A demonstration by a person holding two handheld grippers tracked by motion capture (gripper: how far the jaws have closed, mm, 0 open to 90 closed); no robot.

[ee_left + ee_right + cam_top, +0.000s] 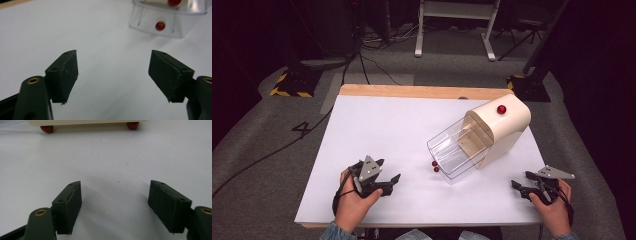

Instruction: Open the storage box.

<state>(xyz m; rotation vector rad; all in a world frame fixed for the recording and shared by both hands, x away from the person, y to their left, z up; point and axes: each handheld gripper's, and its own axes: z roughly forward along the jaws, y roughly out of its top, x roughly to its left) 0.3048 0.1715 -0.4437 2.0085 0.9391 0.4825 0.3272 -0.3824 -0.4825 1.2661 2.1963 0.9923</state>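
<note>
A cream box-shaped appliance [505,127] with a red button [501,109] on top stands at the right of the white table [377,135]. A clear plastic drawer [457,147] juts out of its front toward me; its clear wall [165,21] carries red knobs [435,166]. In the right gripper view the cream base [87,122] rests on red feet [46,129]. My left gripper [382,175] rests near the front left, open and empty, aimed at the drawer. My right gripper [522,181] sits at the front right edge, open and empty, below the appliance.
The table has a wooden strip [422,91] along its far edge. Grey carpet with cables [372,65] surrounds it, and a white stand's legs [452,30] rise behind. Bare white surface lies between the two grippers.
</note>
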